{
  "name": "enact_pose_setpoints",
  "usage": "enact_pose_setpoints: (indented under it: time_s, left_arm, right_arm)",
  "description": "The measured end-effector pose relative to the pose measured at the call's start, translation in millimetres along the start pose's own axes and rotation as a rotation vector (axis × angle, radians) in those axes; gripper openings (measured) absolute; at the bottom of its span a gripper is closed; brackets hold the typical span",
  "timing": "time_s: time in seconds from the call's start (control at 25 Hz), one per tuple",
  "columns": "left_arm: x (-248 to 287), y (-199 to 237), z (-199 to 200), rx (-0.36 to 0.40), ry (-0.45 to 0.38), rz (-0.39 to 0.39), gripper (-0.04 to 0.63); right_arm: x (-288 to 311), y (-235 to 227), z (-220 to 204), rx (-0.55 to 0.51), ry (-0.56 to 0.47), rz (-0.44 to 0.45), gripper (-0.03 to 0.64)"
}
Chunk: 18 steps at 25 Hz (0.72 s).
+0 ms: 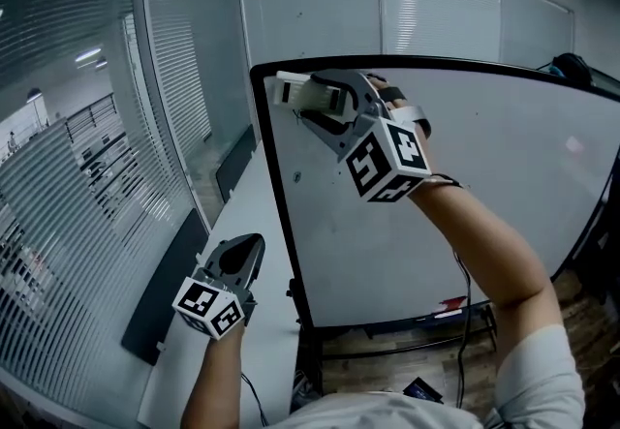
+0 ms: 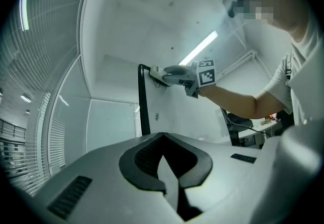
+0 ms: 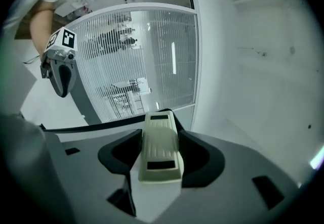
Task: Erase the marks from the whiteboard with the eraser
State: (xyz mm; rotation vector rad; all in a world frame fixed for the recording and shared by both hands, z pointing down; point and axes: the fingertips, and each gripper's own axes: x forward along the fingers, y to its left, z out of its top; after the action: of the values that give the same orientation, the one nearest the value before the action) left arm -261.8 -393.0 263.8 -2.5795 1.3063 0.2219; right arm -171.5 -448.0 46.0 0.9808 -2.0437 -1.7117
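A whiteboard (image 1: 455,185) in a black frame stands tilted in front of me. A small faint mark (image 1: 296,176) sits near its left edge, with a few specks elsewhere. My right gripper (image 1: 315,98) is shut on a cream eraser (image 1: 289,88), pressed against the board's top left corner. In the right gripper view the eraser (image 3: 161,152) lies lengthwise between the jaws of the right gripper (image 3: 161,115). My left gripper (image 1: 254,245) hangs low at the left over a white table, shut and holding nothing. In the left gripper view its jaws (image 2: 163,137) meet at the tips.
A glass wall with blinds (image 1: 68,175) runs along the left. A white table (image 1: 254,214) lies between it and the board, with a dark panel (image 1: 167,282) at its edge. A red item (image 1: 451,303) and cables sit at the board's lower ledge.
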Motion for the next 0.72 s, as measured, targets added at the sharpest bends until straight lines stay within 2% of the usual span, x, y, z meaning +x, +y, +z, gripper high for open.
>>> enact_pose_setpoints:
  time_s: [0.2,0.48,0.72]
  left_arm:
    - [-2,3,-5,-0.007,0.009,0.007,0.006]
    - [-3,5,-8,-0.011,0.022,0.009,0.006]
    - [-6,6,-10,-0.005,0.035,0.015,0.006]
  right_arm:
    - [5,48,-1,-0.003,-0.005,0.107,0.241]
    - [2,98,-8,-0.010,-0.013,0.180,0.241]
    - [7,81,-4,-0.018,-0.020,0.170,0.241]
